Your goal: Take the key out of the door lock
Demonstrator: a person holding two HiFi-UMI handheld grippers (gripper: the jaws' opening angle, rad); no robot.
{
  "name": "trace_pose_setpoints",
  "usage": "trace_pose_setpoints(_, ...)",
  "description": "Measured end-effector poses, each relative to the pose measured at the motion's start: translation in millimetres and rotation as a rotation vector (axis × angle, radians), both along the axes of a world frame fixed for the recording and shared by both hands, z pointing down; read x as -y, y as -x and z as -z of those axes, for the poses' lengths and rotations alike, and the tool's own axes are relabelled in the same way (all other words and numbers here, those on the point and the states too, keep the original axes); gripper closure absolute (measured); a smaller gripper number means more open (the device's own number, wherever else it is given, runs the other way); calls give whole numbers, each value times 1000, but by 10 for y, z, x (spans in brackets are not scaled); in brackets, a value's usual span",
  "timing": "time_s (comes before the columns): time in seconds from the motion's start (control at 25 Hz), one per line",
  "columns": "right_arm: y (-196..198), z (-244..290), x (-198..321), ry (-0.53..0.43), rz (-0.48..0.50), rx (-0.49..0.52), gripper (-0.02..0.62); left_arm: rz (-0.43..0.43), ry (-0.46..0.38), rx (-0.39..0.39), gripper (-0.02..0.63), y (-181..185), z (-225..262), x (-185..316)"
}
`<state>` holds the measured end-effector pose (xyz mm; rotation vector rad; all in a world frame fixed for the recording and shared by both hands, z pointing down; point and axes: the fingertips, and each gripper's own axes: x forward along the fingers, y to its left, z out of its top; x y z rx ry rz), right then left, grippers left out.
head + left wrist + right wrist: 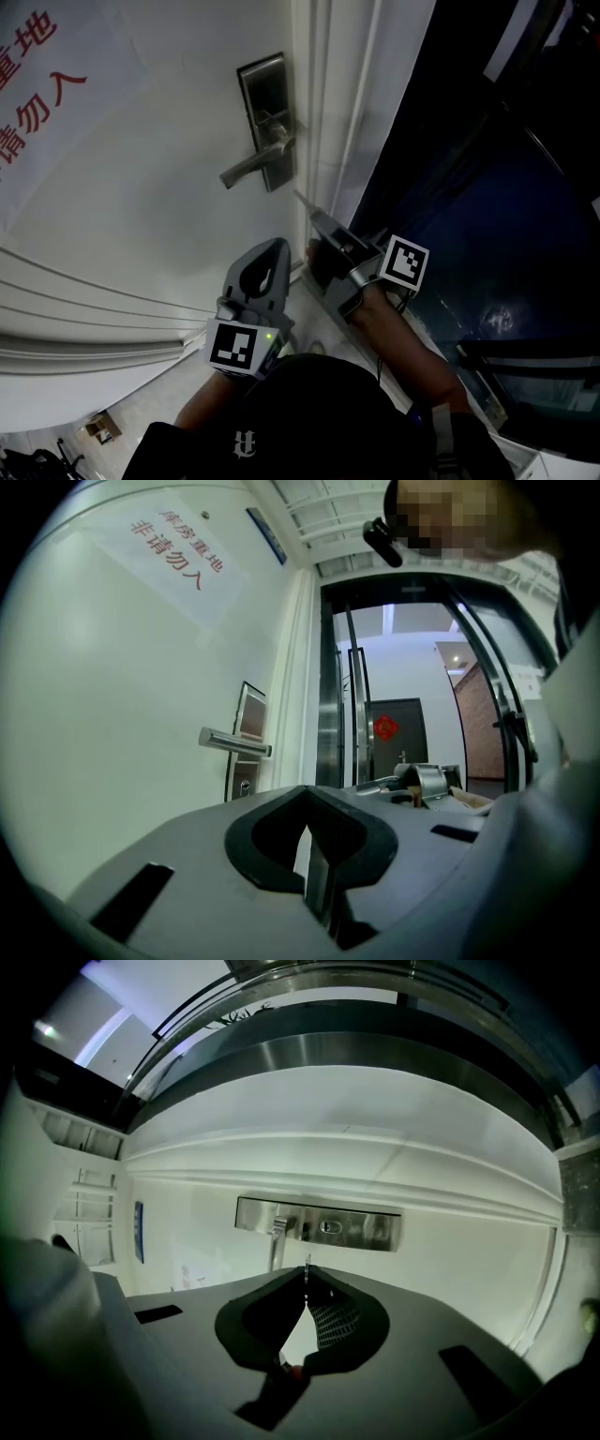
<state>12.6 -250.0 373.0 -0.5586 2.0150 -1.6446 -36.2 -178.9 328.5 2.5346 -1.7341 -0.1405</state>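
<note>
The steel lock plate [265,112] with its lever handle [253,166] is fixed to the white door [141,187]. My right gripper [315,219] hovers just below and right of the plate, shut on the key [300,198], whose thin blade pokes out past the tips. In the right gripper view the key [307,1267] shows edge-on at the jaw tips, apart from the keyhole [325,1227] in the lock plate [375,1230]. My left gripper [278,247] sits lower, shut with nothing in it, pointing towards the door; its view shows the handle [234,742] and keyhole [243,786].
A white paper sign with red characters [37,84] hangs on the door at left. The white door frame [342,112] runs beside the lock, with dark glass [487,187] to its right. The person's forearm [403,337] stretches behind the right gripper.
</note>
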Motion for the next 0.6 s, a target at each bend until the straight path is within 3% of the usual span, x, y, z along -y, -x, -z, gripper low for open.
trace_pose_setpoints(0.36, -155, 136, -358, -41, 10, 10, 577, -52, -35, -30, 601, -175, 215, -237)
trace_pose_setpoints(0.6, -190, 106, -459, -35, 11, 9, 577, -56, -2, -14, 601, -248, 152, -319)
